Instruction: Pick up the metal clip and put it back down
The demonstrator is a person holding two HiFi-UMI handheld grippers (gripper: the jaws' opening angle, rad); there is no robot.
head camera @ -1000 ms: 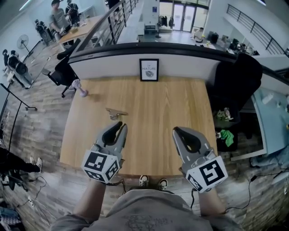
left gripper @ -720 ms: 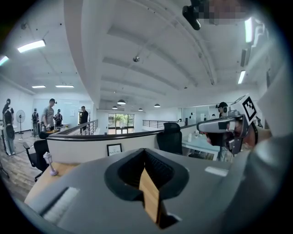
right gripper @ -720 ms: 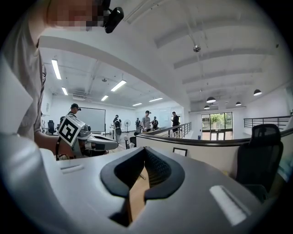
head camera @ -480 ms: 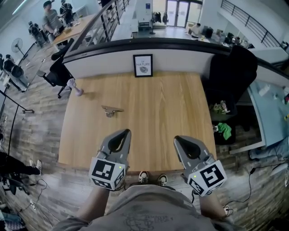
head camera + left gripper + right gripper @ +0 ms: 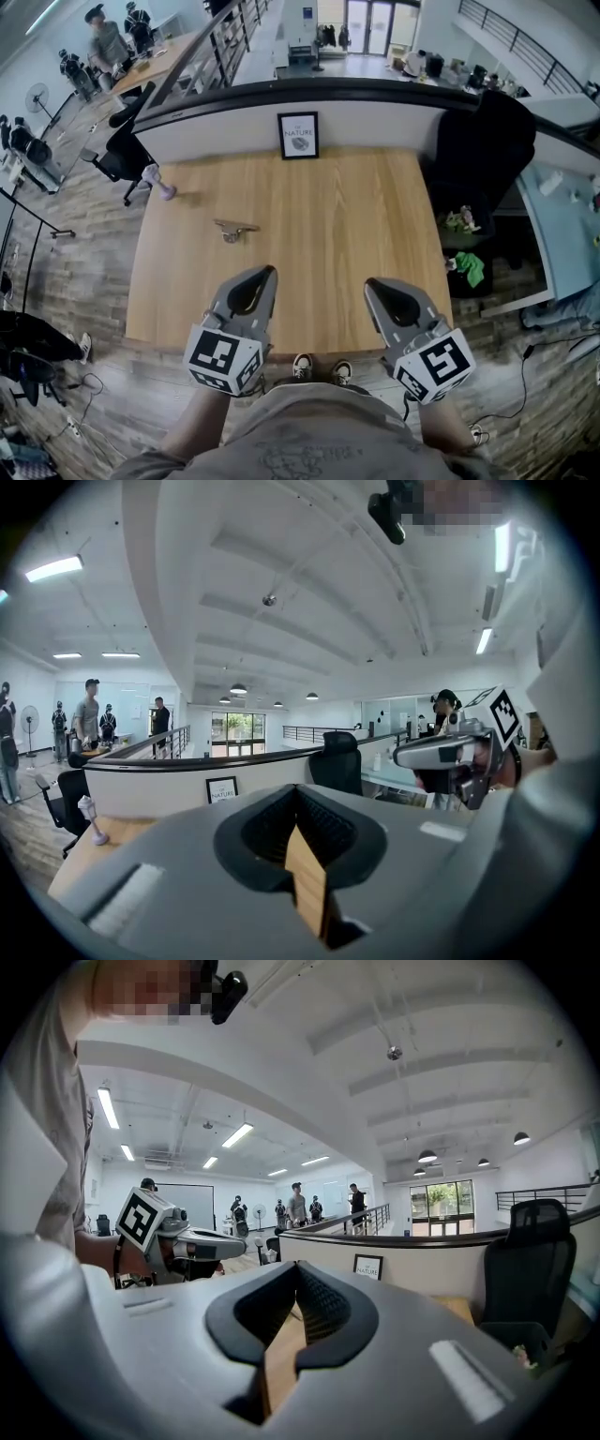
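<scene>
Meanwhile, a small silvery metal clip (image 5: 234, 230) is lying on the table (image 5: 328, 216), ahead-left of the left gripper (image 5: 266, 271). That and the right gripper (image 5: 368, 281) are hovering clenched, empty.

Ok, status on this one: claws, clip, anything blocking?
Both shut, empty: left claw, right claw. Untouched metal clip lies on table, ahead of left claw. Nothing between them.
</scene>
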